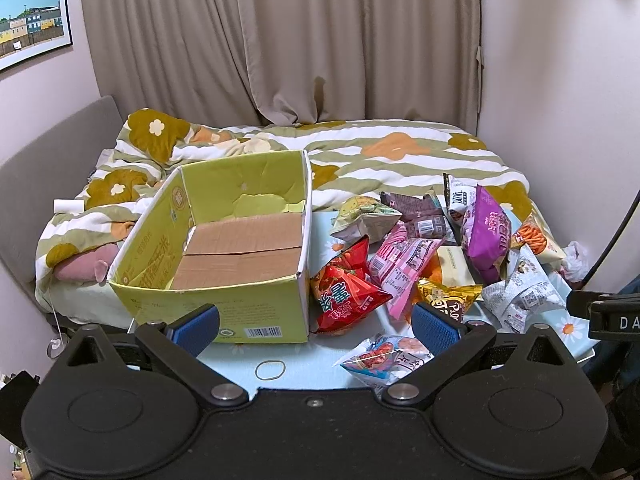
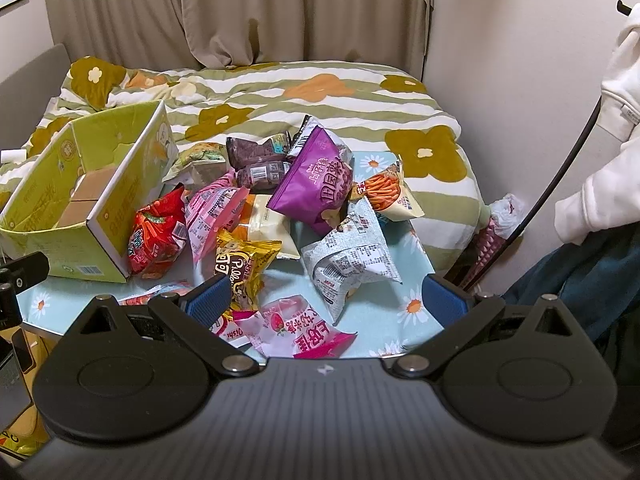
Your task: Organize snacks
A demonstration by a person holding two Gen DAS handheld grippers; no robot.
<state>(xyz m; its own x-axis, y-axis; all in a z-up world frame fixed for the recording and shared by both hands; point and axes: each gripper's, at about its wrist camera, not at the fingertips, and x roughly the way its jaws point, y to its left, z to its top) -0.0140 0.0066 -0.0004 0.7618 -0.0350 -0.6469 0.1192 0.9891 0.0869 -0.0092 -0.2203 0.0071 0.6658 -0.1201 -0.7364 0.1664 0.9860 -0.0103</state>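
Snack packets heaped beyond both gaping, empty tongs, left and right, beside green box.

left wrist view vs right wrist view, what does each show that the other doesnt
Only the left wrist view shows the rubber band on the tablecloth and the whole inside of the green box, with no snacks in it. Only the right wrist view shows the pink strawberry packet nearest the camera and a white sleeve. Both show the purple bag on the snack pile, the red bag and the flowered blanket.
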